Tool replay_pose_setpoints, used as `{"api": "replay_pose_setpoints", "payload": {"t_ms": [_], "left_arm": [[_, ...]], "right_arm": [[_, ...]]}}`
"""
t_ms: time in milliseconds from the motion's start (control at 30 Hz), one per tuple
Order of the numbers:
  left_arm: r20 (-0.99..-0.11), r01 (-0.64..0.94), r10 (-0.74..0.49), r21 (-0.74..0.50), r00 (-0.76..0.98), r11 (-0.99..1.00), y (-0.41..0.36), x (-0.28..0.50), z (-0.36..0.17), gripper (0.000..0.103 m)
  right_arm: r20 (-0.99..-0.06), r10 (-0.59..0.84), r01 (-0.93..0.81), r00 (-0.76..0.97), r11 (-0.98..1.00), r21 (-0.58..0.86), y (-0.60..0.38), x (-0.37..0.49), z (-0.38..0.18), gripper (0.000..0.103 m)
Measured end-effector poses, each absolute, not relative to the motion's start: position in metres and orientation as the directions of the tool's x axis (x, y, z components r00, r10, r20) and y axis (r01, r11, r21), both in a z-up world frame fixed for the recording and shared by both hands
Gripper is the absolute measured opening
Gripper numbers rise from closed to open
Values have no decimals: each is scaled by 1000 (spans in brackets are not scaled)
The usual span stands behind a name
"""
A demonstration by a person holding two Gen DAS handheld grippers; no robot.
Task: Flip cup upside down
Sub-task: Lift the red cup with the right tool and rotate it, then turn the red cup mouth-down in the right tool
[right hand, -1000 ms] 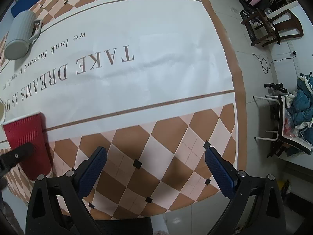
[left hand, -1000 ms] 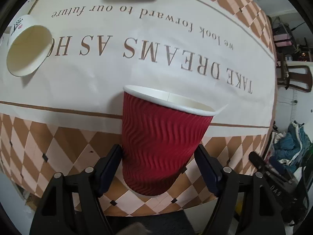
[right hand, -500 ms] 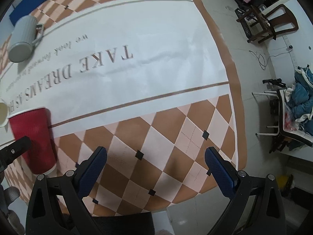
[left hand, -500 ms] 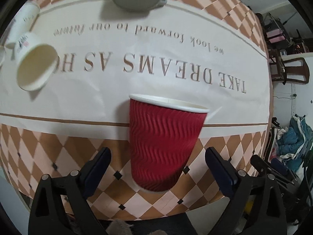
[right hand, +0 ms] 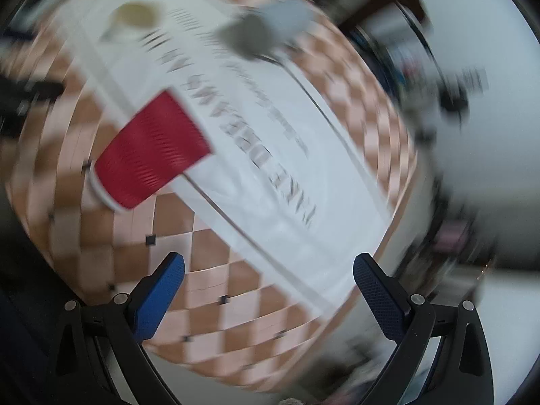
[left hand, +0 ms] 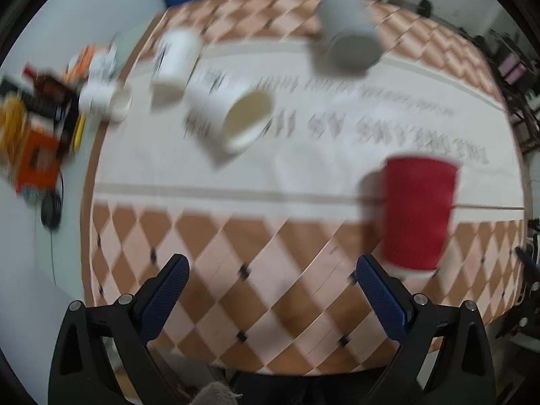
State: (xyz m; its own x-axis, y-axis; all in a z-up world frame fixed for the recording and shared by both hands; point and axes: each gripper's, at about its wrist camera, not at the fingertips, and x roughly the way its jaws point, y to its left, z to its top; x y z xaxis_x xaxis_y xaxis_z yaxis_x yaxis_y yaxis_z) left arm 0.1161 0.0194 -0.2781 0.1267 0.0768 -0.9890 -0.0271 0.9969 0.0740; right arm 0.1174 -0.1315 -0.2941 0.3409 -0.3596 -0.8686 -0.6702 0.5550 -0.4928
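Red cup (left hand: 416,216): ribbed paper, tapered.

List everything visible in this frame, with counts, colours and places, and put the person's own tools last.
red cup: 1, red ribbed paper, standing wide end up at the tablecloth's right side, free of both tongs
white paper cups: 3, white; one on its side mid-table, two near the far-left edge; blurred
grey mug: 1, grey, on its side at the far edge
tablecloth: 1, white lettered centre, brown and pink diamond border
clutter: orange and black items left of the table, too blurred to count
left tongs: black with blue pads, open
right tongs: same, open
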Motion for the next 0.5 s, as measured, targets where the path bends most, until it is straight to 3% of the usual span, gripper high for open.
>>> {"api": "replay_pose_setpoints", "payload": {"t_ms": [100, 167, 267, 367, 500], "left_arm": [[-990, -70, 102, 96, 95, 993, 37, 97, -302, 101], [-989, -92, 127, 121, 69, 988, 44, 86, -316, 101], [-990, -124, 135, 130, 33, 984, 50, 73, -330, 101], [-991, -170, 131, 129, 1, 977, 54, 66, -340, 101], [-994, -226, 107, 110, -23, 968, 54, 60, -349, 101]], "right_arm": [[-825, -369, -795, 428, 282, -538, -98, 101, -311, 96], [-812, -370, -849, 451, 102, -518, -83, 89, -328, 88], [-784, -353, -860, 510, -180, -478, -69, 71, -349, 84], [-755, -280, -771, 593, -468, -432, -70, 52, -365, 84], [-713, -124, -521, 690, -769, -370, -82, 36, -380, 84]]}}
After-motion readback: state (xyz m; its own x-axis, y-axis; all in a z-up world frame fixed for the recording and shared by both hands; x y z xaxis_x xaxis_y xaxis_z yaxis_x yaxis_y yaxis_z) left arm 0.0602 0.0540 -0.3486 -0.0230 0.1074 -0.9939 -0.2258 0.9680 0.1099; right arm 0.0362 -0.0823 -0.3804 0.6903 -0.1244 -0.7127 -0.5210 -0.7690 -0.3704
